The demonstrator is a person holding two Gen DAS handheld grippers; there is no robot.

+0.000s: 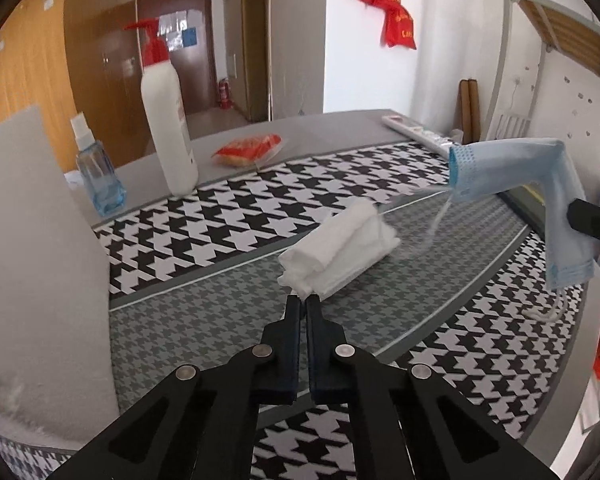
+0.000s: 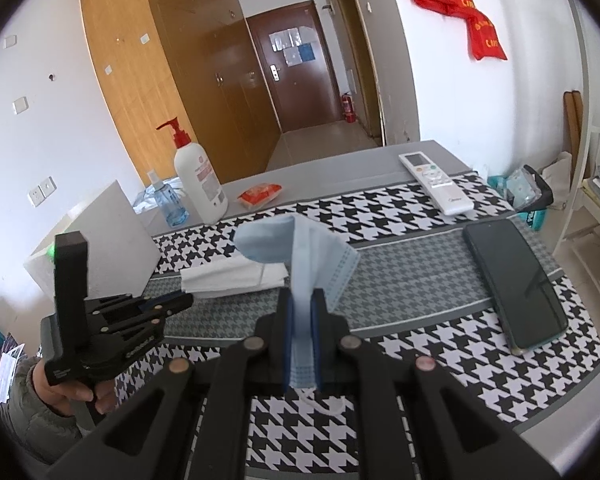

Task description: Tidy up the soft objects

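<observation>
Up close, looking along the left gripper (image 1: pixel 303 300): jaws clenched tight, tips pinching the near corner of a folded white cloth (image 1: pixel 340 252) lying on the grey band of a houndstooth table runner (image 1: pixel 228 216); seeing, at far right, a blue face mask (image 1: pixel 556 184) hanging bent in the air, nipped by the tip of the right gripper (image 1: pixel 572 210); showing also a white pump bottle (image 1: pixel 166 120), a small blue spray bottle (image 1: pixel 98 176) and a red packet (image 1: pixel 248 148) standing or lying beyond the runner.

Looking along the right gripper (image 2: pixel 303 312): jaws grasping the mask (image 2: pixel 300 248) between them, upper part flopping over, ear loop dangling below; revealing what the other view lacks, namely a dark phone (image 2: pixel 516 284) and a white remote (image 2: pixel 436 182) on the right of the table; catching the left gripper (image 2: pixel 182 302) from the side, held in a hand (image 2: pixel 76 394), tips meeting the edge of the cloth (image 2: pixel 232 278).
</observation>
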